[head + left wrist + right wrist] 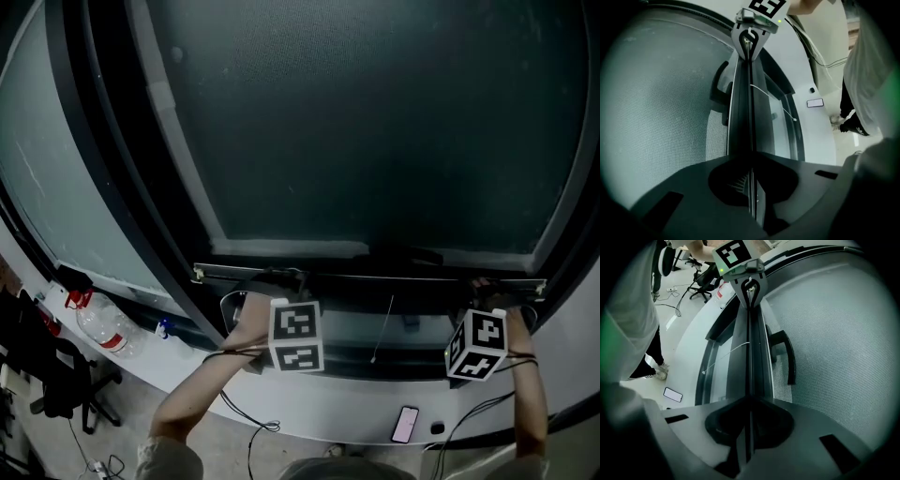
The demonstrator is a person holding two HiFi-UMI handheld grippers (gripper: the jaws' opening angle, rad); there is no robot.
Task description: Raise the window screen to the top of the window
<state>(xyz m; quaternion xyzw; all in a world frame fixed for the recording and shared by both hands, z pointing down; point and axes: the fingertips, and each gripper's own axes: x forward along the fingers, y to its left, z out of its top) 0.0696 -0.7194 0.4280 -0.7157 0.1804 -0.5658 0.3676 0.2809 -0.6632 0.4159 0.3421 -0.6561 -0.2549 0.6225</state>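
The window screen [375,122] is a dark mesh whose bottom bar [375,278] runs level just above the sill. My left gripper [272,283] holds the bar's left end and my right gripper [487,286] its right end. In the left gripper view the jaws of my left gripper [751,161] meet on the thin edge of the bar [745,117], with the mesh [661,93] to the left. In the right gripper view my right gripper [750,401] clamps the same bar [751,348], with the mesh [834,333] to the right. Each view shows the other gripper at the bar's far end.
A black handle [787,357] sits on the screen frame near the bar. A thin pull cord [382,328] hangs below it. A phone [405,424] lies on the white sill. A water bottle [103,328] and an office chair [56,375] stand at the lower left.
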